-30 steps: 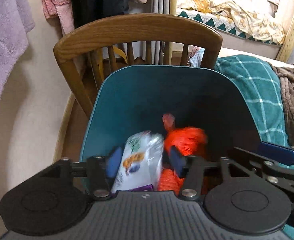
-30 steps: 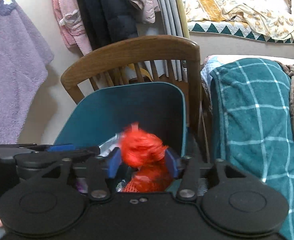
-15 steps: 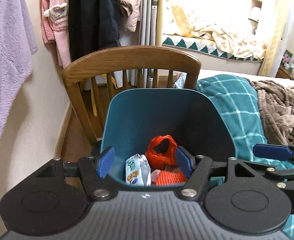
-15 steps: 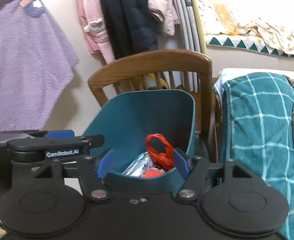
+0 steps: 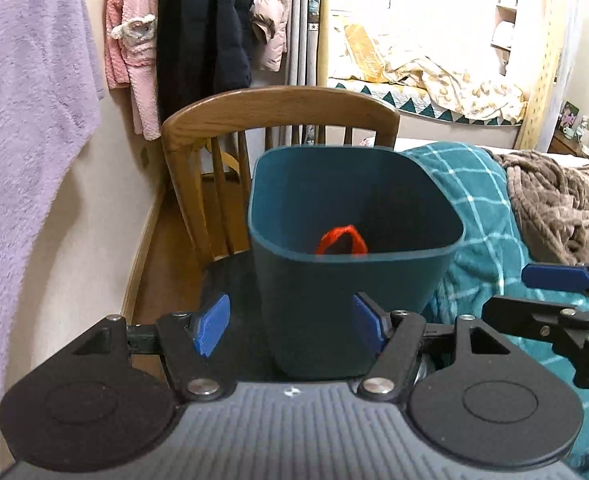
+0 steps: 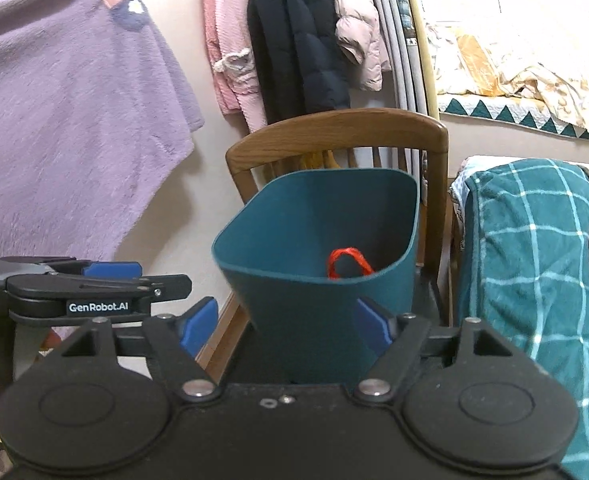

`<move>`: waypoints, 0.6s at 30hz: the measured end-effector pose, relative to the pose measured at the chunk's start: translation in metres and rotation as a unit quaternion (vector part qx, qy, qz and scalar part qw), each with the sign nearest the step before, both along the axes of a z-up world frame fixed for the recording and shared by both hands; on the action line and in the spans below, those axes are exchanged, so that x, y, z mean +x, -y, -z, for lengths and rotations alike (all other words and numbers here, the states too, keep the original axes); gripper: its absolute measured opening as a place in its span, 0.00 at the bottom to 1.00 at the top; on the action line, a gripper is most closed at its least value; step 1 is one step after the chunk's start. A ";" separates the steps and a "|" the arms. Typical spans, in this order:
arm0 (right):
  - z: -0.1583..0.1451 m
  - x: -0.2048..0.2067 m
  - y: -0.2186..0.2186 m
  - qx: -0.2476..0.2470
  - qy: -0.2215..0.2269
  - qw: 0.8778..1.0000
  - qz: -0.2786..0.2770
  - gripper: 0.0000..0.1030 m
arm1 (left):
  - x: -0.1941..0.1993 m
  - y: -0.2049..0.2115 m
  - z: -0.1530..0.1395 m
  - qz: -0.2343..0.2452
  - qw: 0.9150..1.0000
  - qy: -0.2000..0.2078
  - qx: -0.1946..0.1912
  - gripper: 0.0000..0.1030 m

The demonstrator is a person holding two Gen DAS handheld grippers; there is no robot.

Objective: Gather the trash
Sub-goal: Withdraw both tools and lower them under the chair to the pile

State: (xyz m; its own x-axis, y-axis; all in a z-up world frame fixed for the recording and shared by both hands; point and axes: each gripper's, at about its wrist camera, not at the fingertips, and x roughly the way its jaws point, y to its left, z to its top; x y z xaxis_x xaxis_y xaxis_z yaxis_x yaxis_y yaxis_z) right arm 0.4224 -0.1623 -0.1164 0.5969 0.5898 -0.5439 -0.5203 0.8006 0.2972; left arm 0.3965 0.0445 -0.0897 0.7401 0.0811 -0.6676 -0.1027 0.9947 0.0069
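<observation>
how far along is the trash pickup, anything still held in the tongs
Done: the orange net sits inside the teal bin on the wooden chair, only its loop showing above the rim. In hand: nothing. The left tongs stand open and empty; the right tongs have just been opening and are empty too. Left: no other trash shows in these views.

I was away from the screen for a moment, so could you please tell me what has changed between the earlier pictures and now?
Both grippers let go and drew back from the teal bin. The left gripper dropped a snack packet, the right gripper the orange net bag. The right jaws have just been opening, with nothing gripped between them. Only the net's loop still shows above the rim. The bin stayed on the wooden chair.
</observation>
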 end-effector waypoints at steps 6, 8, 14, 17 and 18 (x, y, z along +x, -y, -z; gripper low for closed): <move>0.044 -0.028 -0.001 0.000 0.015 1.000 -0.002 0.85 | -0.029 -0.005 0.045 -0.008 1.000 0.002 -0.004 0.74; 0.064 -0.035 0.000 -0.004 0.014 1.000 -0.002 0.89 | -0.037 -0.005 0.065 -0.009 1.000 0.004 -0.007 0.77; 0.145 -0.048 -0.002 -0.018 -0.014 1.000 0.005 1.00 | -0.056 -0.013 0.142 -0.012 0.999 -0.014 -0.036 0.78; 0.192 -0.049 -0.004 -0.028 -0.035 0.999 0.006 1.00 | -0.063 -0.021 0.191 -0.013 0.999 -0.024 -0.046 0.80; 0.206 -0.049 -0.005 -0.032 -0.041 0.999 0.008 1.00 | -0.067 -0.024 0.207 -0.012 0.998 -0.026 -0.050 0.83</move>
